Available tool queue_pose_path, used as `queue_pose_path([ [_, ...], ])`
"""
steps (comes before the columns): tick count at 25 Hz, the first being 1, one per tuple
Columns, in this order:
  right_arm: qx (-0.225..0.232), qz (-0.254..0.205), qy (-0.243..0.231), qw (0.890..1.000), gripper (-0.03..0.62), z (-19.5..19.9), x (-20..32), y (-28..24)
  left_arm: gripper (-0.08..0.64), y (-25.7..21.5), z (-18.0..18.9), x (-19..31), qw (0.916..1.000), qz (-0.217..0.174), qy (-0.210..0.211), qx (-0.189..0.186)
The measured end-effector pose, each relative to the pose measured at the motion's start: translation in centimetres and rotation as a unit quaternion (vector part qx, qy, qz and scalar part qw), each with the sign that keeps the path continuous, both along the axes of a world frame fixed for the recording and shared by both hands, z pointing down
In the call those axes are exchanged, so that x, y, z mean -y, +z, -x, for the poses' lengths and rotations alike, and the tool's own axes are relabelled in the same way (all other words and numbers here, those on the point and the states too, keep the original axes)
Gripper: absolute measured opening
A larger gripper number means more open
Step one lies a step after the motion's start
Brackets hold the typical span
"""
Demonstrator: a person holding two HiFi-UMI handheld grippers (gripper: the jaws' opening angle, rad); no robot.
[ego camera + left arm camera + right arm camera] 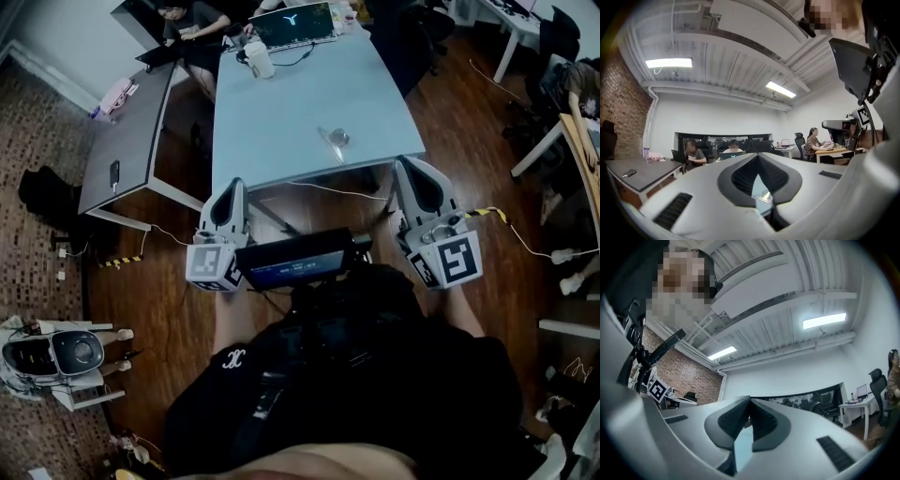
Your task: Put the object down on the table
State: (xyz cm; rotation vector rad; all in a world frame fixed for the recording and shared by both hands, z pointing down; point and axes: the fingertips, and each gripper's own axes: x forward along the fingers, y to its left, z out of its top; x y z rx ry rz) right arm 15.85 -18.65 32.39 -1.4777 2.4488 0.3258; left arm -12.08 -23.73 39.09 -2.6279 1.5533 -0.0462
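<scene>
Both sets of fingers pressed together and empty, left gripper point(234, 187) and right gripper point(412, 167) at lower centre; small shiny object point(334, 141) lies on worktop point(281, 112) at upper centre, so put-down looks done.

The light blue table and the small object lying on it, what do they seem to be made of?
Table: smooth matt light blue top, probably laminate or painted board, judging by its even colour and soft sheen. Small object: perhaps polished metal, since it glints silver; too small to be sure.
</scene>
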Motion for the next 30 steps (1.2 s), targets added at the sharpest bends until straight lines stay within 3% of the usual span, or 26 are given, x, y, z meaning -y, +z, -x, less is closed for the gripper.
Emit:
queue_pose_path([
  [8,0.006,0.023,0.009,1.000,-0.020,6.0,-17.6,1.3,-0.002,4.0,5.4,-17.6,0.9987,0.049,-0.002,-0.016],
  [11,-0.002,0.024,0.021,0.999,-0.021,6.4,-22.3,0.5,-0.002,4.0,6.5,-22.1,0.9983,0.055,-0.001,-0.022],
  [14,0.005,0.020,0.051,0.998,-0.021,4.9,-24.7,-0.8,-0.002,3.0,7.0,-24.5,0.9977,0.054,-0.001,-0.042],
  [17,0.004,0.019,0.068,0.997,-0.021,3.9,-26.0,-1.6,-0.002,1.7,6.5,-26.4,0.9987,0.038,0.010,-0.034],
  [24,-0.013,0.021,0.063,0.998,-0.023,3.4,-27.3,-1.3,-0.002,0.7,5.6,-27.3,0.9987,0.027,-0.004,-0.044],
  [30,-0.005,0.025,0.056,0.998,-0.023,1.0,-27.4,-1.8,-0.002,-0.6,2.3,-27.9,0.9994,0.018,0.014,-0.027],
])
